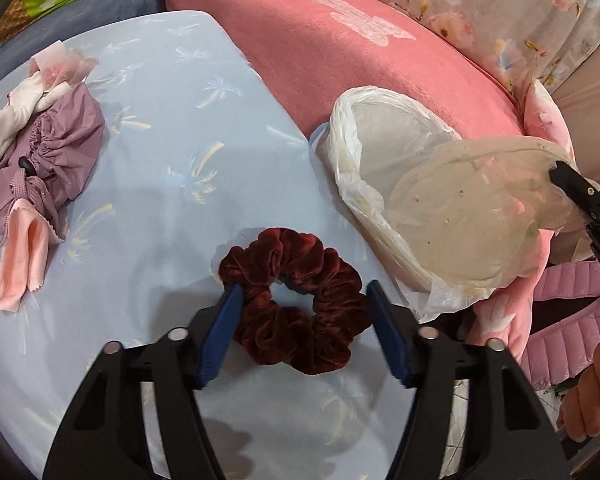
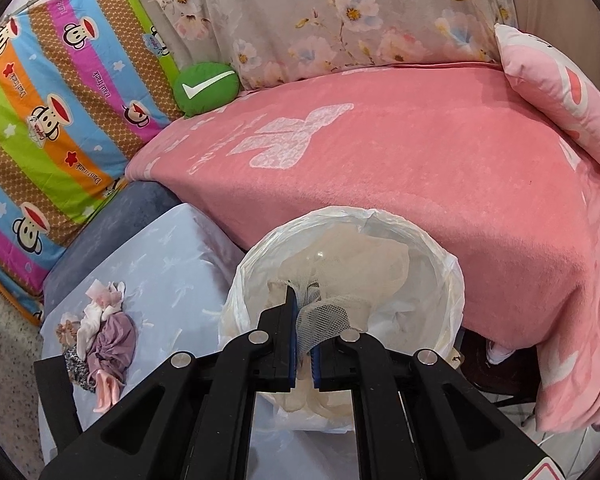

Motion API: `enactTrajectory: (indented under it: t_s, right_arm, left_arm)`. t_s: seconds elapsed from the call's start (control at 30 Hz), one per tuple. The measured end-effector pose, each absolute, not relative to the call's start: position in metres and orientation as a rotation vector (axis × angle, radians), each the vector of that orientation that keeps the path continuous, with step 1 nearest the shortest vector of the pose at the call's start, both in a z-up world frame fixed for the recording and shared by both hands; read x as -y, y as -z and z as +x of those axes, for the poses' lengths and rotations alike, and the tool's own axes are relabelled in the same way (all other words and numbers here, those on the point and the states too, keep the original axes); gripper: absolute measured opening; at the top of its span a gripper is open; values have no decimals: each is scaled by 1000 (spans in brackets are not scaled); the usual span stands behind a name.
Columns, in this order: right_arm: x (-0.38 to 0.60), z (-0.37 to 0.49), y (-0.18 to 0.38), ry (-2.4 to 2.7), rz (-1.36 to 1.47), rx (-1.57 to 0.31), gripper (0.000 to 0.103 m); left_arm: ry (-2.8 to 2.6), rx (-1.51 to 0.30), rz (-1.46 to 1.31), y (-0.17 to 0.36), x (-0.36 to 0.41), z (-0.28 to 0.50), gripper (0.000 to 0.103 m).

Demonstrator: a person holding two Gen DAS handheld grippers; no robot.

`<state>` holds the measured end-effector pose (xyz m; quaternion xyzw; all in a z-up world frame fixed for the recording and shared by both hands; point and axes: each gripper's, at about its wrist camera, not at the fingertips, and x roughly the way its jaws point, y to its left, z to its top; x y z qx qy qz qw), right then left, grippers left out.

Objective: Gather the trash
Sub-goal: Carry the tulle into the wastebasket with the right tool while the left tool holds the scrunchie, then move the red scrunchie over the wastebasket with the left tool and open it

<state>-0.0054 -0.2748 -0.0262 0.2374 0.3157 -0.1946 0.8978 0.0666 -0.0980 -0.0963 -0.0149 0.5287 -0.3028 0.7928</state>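
A dark red velvet scrunchie (image 1: 296, 300) lies on the light blue table cover (image 1: 160, 160). My left gripper (image 1: 304, 300) is open, its blue pads on either side of the scrunchie. My right gripper (image 2: 304, 312) is shut on a beige mesh cloth (image 2: 324, 316) and holds it over the white-lined bin (image 2: 452, 280). In the left wrist view the mesh cloth (image 1: 468, 208) hangs over the bin (image 1: 348, 128), pinched by the right gripper's fingers (image 1: 572, 184).
A pile of small cloth items, purple, white and pink, lies at the table's far left (image 1: 40, 152) (image 2: 108, 340). A pink blanket (image 2: 380, 160) covers the bed behind the bin. A pink pillow (image 2: 560, 92) and a green cushion (image 2: 206, 88) lie on it.
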Motion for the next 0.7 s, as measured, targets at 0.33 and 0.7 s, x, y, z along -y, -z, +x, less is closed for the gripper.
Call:
enactTrajectory:
  t_s: [0.33,0.7]
  right_arm:
    - [264,-9,25,411,461,-685,6]
    - [267,-22,15,423,467,-675,6]
  left_arm:
    - [693,-1129,-57,95,101,67,0]
    - [668,-1071,-28,72,96,73,3]
